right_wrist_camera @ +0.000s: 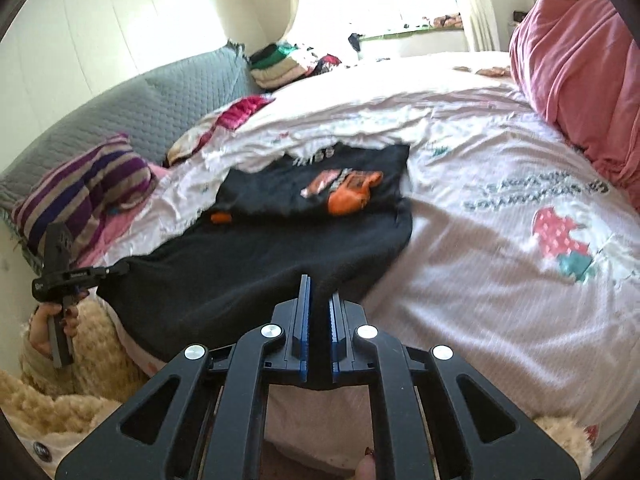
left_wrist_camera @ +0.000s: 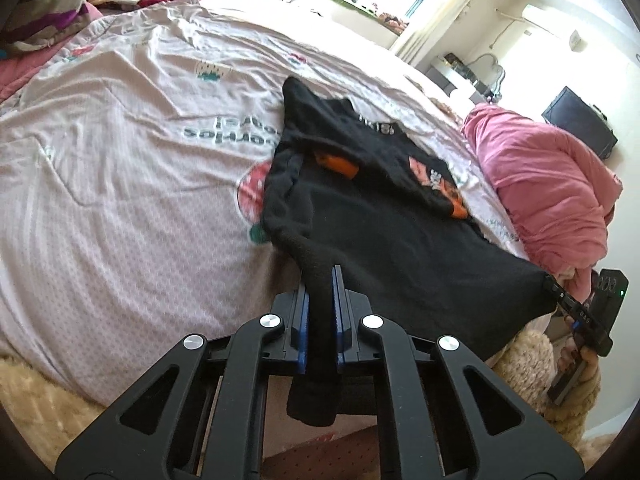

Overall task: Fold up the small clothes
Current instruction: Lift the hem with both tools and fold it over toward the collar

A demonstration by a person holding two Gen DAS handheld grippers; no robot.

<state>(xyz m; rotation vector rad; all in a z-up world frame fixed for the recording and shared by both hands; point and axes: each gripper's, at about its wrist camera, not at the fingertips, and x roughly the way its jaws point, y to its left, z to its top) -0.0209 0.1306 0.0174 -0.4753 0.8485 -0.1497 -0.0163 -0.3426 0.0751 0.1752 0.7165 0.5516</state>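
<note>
Black garment [left_wrist_camera: 380,240]: near hem pinched at 2 corners, left gripper [left_wrist_camera: 320,300] and right gripper [right_wrist_camera: 318,304] both clamped on cloth; body stretches away across bed [left_wrist_camera: 120,180], fold runs forward.

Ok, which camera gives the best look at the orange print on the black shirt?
The right wrist view. There the orange print faces the camera on the folded-over upper part of the black shirt, mostly unobstructed though slightly blurred. The left wrist view shows the print only edge-on, split into patches by folds.
</note>
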